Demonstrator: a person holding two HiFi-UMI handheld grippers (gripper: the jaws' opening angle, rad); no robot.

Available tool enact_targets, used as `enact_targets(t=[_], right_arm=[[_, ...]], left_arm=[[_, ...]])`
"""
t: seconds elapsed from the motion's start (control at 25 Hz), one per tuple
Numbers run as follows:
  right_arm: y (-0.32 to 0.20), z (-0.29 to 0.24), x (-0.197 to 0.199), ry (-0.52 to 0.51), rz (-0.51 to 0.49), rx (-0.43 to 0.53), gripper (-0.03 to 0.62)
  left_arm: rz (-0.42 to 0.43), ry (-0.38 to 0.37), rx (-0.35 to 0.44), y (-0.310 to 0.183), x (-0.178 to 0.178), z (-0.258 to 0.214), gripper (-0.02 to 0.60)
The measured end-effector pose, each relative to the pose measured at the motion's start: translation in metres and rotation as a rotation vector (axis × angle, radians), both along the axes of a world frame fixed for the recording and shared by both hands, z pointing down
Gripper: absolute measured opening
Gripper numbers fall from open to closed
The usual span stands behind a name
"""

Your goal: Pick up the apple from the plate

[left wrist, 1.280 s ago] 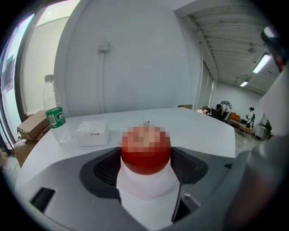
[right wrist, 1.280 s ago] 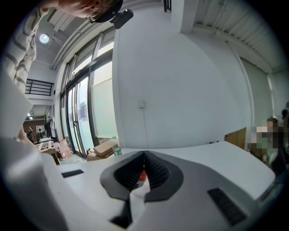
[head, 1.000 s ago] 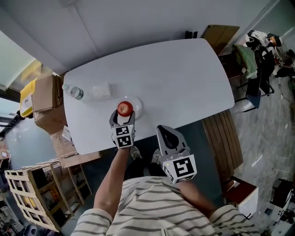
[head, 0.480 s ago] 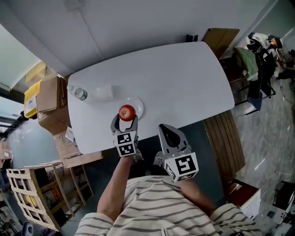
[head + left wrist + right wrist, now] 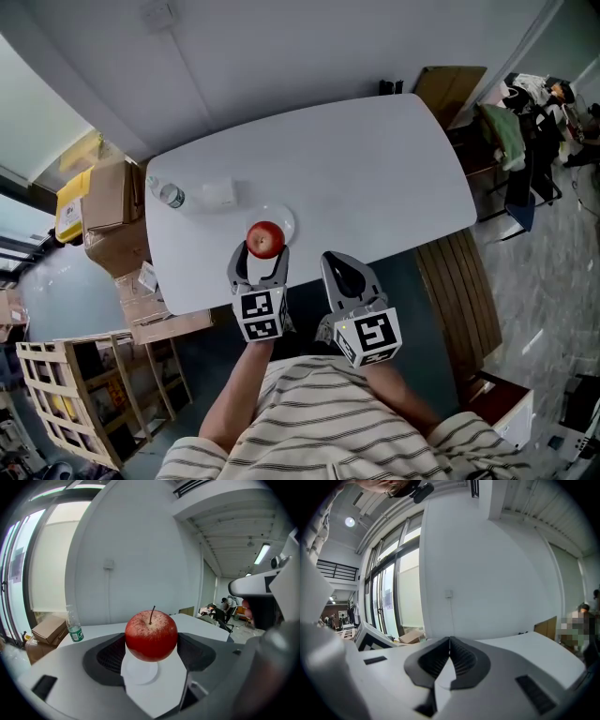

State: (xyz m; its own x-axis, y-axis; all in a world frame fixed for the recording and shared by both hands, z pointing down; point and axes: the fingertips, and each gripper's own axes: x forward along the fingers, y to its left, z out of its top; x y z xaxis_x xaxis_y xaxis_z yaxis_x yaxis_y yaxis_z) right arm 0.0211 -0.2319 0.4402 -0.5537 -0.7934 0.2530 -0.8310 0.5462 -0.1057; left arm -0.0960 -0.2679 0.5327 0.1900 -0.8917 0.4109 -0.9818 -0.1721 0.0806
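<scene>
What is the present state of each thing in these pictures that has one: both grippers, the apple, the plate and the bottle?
left gripper: shut on the apple.
apple: held between the jaws, lifted clear of the plate.
plate: empty, flat on the table.
right gripper: shut, holding nothing.
bottle: upright on the table.

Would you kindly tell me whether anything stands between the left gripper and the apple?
Nothing visible does: the left gripper has its jaws shut directly on the apple, with only the plate showing beneath it.
</scene>
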Motion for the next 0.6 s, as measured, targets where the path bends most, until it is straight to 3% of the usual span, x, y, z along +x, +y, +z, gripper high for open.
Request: enact_targets(t=[0.6], right_arm=[[0.0,-0.013,-0.017,-0.019,-0.042,0.007,0.012]], left_arm=[[-0.042,0.022,0.107,0.024,-0.005,-0.076,0.354]])
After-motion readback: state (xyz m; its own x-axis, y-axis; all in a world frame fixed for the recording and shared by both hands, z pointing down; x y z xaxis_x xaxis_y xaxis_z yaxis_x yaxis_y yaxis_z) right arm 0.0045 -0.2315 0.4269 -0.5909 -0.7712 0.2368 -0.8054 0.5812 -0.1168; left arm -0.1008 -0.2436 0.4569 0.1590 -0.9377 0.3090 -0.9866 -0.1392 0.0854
